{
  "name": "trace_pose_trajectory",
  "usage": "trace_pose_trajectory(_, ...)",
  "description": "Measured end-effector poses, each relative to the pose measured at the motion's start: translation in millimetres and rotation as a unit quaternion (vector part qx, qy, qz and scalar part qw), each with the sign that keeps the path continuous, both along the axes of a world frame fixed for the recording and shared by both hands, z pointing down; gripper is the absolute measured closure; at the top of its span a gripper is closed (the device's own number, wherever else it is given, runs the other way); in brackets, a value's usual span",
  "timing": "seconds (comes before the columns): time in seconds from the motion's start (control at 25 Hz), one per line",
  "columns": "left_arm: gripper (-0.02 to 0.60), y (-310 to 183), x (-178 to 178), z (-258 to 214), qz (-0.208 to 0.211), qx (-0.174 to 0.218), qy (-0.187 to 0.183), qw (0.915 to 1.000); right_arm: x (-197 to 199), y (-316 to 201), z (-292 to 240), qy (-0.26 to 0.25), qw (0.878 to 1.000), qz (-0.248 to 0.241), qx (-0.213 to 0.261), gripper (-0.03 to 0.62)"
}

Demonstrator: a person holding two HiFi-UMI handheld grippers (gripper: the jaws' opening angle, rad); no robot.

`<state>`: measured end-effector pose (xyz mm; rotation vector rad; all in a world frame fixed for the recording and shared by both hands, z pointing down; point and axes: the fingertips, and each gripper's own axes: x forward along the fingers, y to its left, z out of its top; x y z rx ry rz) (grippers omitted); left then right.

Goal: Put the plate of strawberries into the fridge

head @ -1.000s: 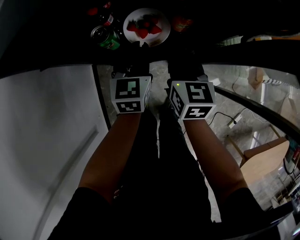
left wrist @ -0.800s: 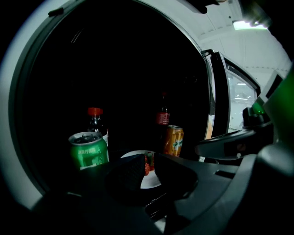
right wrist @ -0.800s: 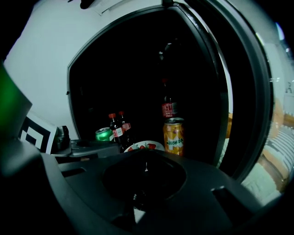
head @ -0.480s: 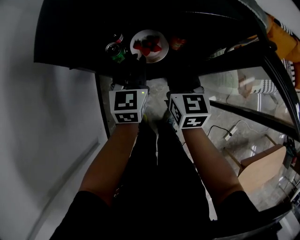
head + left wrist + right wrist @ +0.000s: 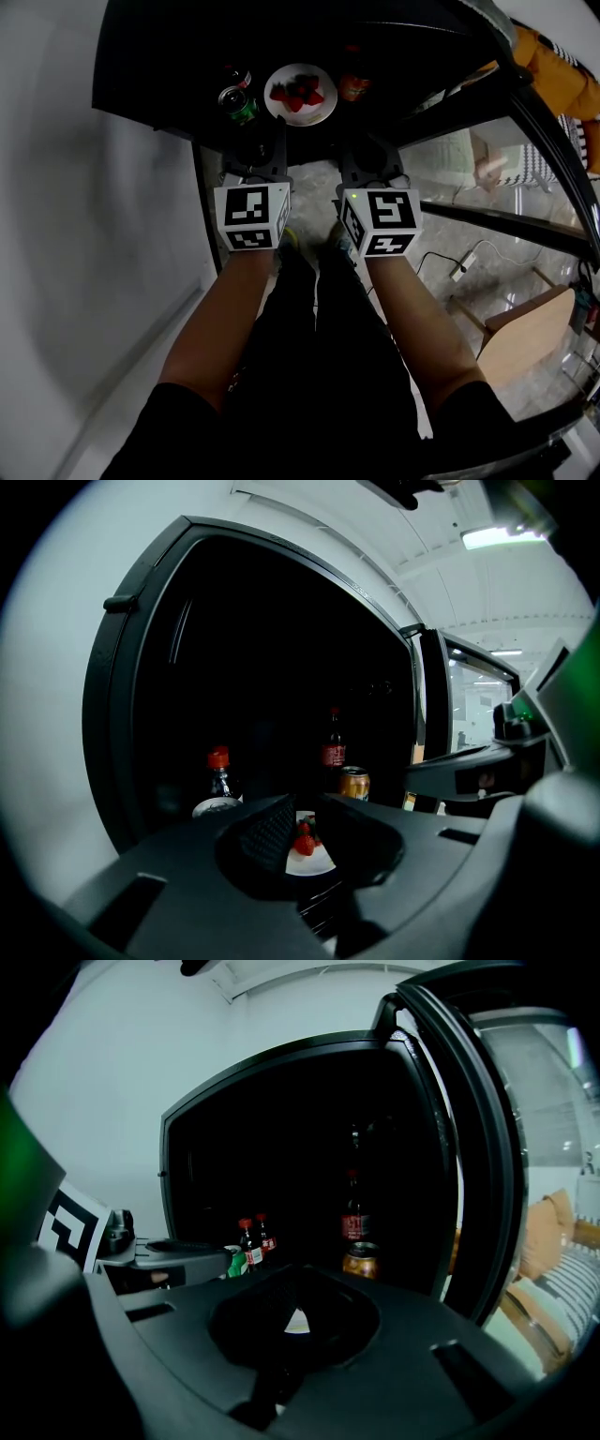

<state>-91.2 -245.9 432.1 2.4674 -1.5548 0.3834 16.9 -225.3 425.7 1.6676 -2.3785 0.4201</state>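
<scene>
The large black fridge [image 5: 178, 66] fills the top of the head view, its cavity dark and open. Its glass-fronted door [image 5: 473, 1157] stands swung out along the right of the right gripper view.

Below the cavity, at mid-frame, both tools point into the opening. The left tongs [image 5: 302, 817] stand narrowly apart with nothing held, and the plate shows through the gap beyond their tips. The right tongs [image 5: 296, 1302] look closed at the tips and empty, with only a sliver of white low between them.

The round white plate [image 5: 317, 114] already sits inside the fridge, at top centre of the head view, clear of both tongs. A green drinks can [image 5: 239, 105] stands just to its left and an orange can [image 5: 353, 87] just to its right. Dark red-capped bottles [image 5: 251, 1241] stand behind them. The red strawberries [image 5: 300, 94] lie heaped at the plate's middle.

The plate is probably stiff, glazed and slippery, and it would chip if knocked. The berries are soft and loose and likely to roll. Any further nudge is best made by pinching the bare near rim and keeping the plate level. The placing seems done, and the door is still open.
</scene>
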Motion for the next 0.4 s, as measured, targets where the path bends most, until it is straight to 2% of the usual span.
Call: trace_pose_trajectory(0.4,0.517,2.3,-6.7,4.0,-0.004,-0.001,-0.002,1.0000,6.6,-2.9,2.5,0.011,1.000,0.004,0.006,0.586)
